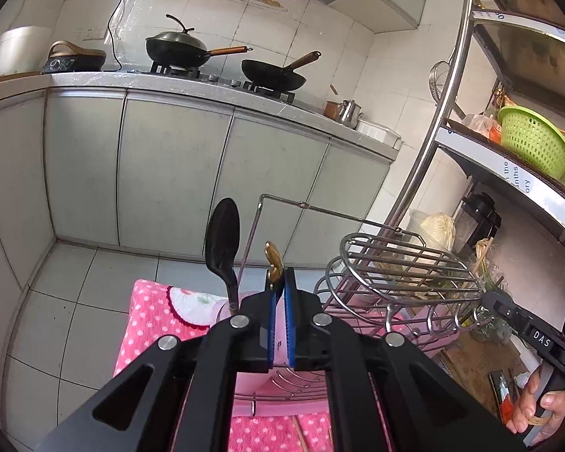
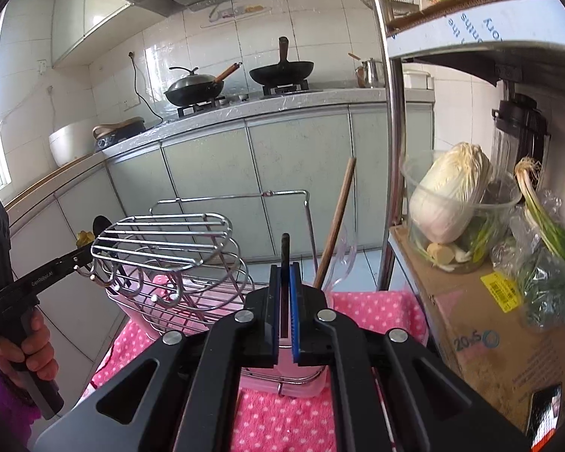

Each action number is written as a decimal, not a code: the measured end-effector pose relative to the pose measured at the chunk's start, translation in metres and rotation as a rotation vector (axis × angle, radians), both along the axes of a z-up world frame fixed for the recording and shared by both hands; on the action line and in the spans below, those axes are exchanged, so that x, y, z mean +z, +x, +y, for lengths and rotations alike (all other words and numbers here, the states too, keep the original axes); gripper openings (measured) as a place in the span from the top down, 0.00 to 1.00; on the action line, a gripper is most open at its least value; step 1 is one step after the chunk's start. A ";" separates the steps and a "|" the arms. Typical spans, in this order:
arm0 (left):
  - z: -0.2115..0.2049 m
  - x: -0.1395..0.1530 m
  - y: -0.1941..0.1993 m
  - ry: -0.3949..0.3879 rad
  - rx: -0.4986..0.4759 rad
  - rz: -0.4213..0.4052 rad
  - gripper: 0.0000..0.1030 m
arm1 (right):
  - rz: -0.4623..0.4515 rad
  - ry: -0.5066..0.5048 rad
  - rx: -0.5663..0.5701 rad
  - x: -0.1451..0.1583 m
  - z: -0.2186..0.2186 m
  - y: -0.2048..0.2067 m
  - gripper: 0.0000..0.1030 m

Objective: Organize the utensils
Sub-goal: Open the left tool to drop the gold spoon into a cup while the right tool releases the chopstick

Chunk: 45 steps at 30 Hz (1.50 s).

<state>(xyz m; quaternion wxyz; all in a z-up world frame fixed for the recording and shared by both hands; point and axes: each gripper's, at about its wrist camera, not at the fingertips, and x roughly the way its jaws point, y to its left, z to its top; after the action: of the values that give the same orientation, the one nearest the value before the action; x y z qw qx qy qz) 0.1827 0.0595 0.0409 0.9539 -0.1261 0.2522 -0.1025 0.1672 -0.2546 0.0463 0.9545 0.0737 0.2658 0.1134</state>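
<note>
My left gripper [image 1: 280, 282] is shut on a gold-coloured utensil [image 1: 273, 261]; only its curved end shows above the blue pads. Just left of it, a black spoon [image 1: 222, 241] stands upright in the pink holder [image 1: 282, 342]. My right gripper [image 2: 284, 275] is shut on a slim dark utensil handle [image 2: 285, 250] that sticks up between its pads, over the same pink holder [image 2: 301, 380]. A wooden stick [image 2: 339, 218] and a clear spoon [image 2: 342, 260] lean in that holder. The left gripper [image 2: 86, 250] also shows at the left of the right wrist view.
A wire dish rack [image 2: 169, 241] sits over the holder on a pink dotted towel [image 2: 282, 422]. A steel shelf post [image 2: 391, 150] rises at the right, beside a cardboard box [image 2: 471, 320] with cabbage [image 2: 448, 196]. Cabinets and a stove with woks [image 1: 177, 51] stand behind.
</note>
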 end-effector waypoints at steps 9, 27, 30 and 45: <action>0.011 -0.013 0.021 -0.029 0.024 0.063 0.97 | 0.039 -0.004 -0.007 -0.007 -0.002 0.009 0.95; 0.007 0.012 0.012 0.002 -0.019 0.111 0.79 | 0.065 -0.022 0.019 0.007 0.001 -0.007 0.66; 0.005 0.005 0.018 -0.006 -0.037 0.190 0.79 | 0.068 -0.021 0.022 0.007 0.000 -0.013 0.66; 0.003 -0.004 0.006 0.059 -0.033 0.245 0.79 | 0.082 -0.011 0.029 0.001 -0.002 -0.032 0.66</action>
<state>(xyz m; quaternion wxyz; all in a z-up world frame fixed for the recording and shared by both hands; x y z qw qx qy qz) 0.1890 0.0625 0.0371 0.9175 -0.1052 0.3717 -0.0947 0.1355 -0.2564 0.0477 0.9415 0.0692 0.3062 0.1228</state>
